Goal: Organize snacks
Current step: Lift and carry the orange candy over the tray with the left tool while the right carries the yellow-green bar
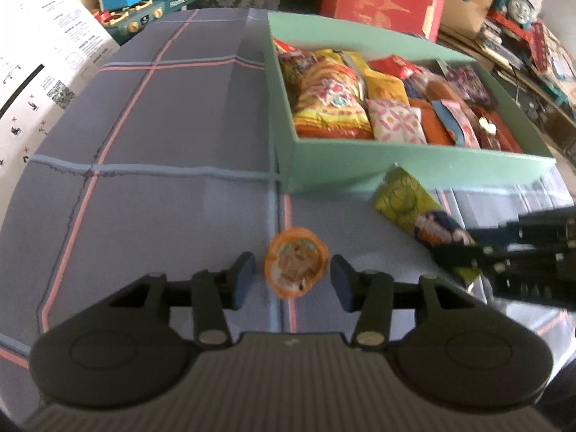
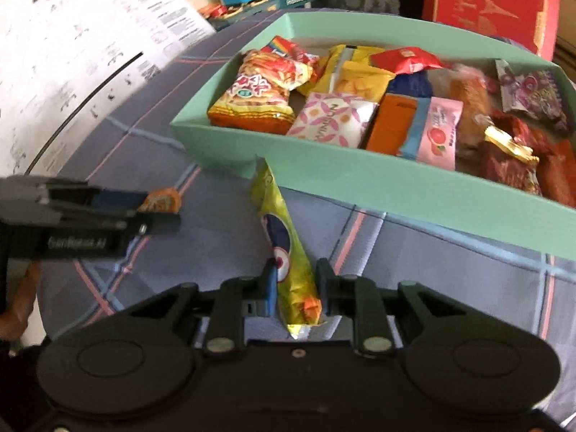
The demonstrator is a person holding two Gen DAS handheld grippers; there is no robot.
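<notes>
Jaws of the right gripper are clenched on the near end of a yellow-green snack packet, which fills the narrow gap between the pads in the lower middle of the right wrist view. Its long axis runs straight away from the gripper, up the frame, and its far tip sits just short of the near wall of the mint-green box that already holds many snacks. To get in, the packet would have to go up and over that wall. The left gripper stands released, its pads flanking a small orange jelly cup with a visible gap on each side. The cup rests on the checked cloth, below and left of the box's near corner. Of the two hands, the right looks nearer to the box.
</notes>
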